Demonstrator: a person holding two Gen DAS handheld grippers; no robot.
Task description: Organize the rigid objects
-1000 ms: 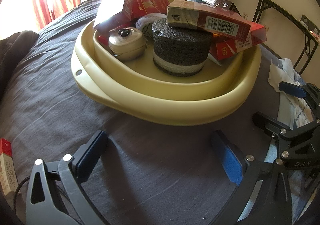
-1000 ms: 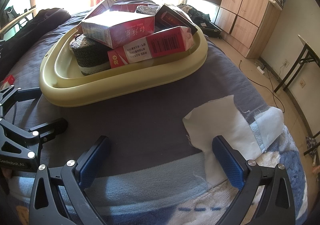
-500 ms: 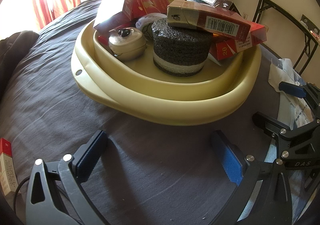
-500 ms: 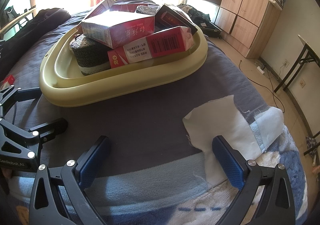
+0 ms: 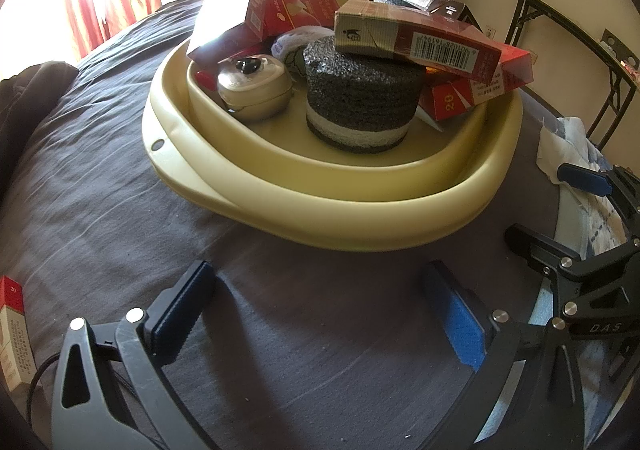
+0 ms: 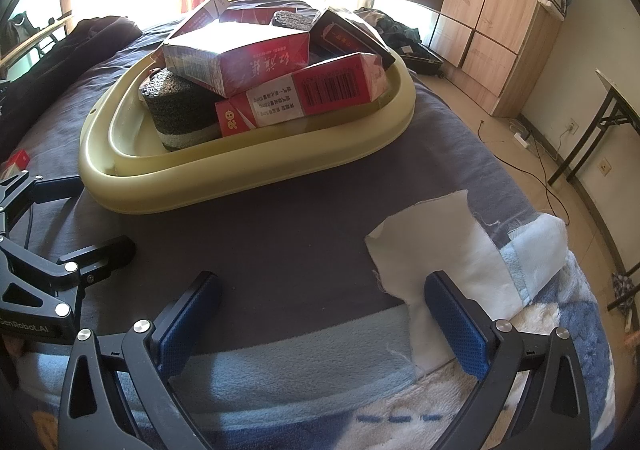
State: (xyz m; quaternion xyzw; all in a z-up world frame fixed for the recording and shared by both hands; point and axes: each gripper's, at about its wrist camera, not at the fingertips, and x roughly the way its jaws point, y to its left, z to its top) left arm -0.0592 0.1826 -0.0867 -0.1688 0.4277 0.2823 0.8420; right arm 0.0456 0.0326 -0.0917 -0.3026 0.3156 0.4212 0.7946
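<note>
Nothing has moved since the earlier frames: both claws stay low over the grey bed cover [image 5: 100,177], jaws spread wide and empty. Left claw [image 5: 320,314] and right claw [image 6: 320,314] face a cream basin [image 5: 360,217] heaped with red cartons [image 6: 296,97], a black foam cylinder [image 5: 360,105] and a round beige case [image 5: 254,87]. One red pack [image 5: 12,334] lies on the bed, well apart from the basin

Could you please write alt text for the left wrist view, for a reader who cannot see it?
A yellow basin on a dark bedsheet holds red boxes, a black foam cylinder and a small beige case. The open left gripper is empty in front of it; the right gripper shows at the right edge.
</note>
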